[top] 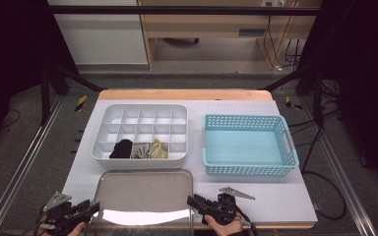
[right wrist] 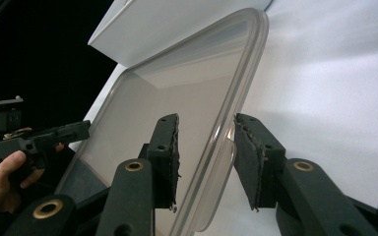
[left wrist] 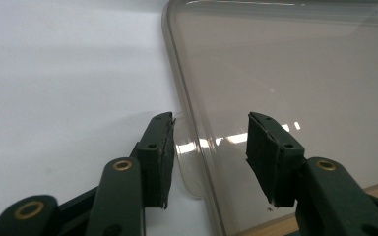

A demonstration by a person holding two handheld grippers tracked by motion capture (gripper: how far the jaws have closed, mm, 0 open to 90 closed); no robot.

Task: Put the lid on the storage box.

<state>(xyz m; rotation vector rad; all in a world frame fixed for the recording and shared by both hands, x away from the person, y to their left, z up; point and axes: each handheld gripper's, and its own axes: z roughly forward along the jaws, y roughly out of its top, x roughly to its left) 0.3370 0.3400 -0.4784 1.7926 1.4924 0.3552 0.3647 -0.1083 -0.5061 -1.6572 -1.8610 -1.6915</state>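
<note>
Here, the clear lid (top: pixel 145 194) lies flat, long axis running nine to three o'clock, near edge cut off; both grippers' jaws straddle its rims, parted, not pressing: left gripper (left wrist: pixel 209 147), right gripper (right wrist: pixel 206 147).

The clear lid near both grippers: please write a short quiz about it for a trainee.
1. True or false: the jaws of the left gripper straddle the rim of the clear lid.
2. How many compartments of the white organizer hold cloth items?
3. What lies in the blue basket? A) socks B) nothing C) a lid

Key: 1 true; 2 three; 3 B
</note>
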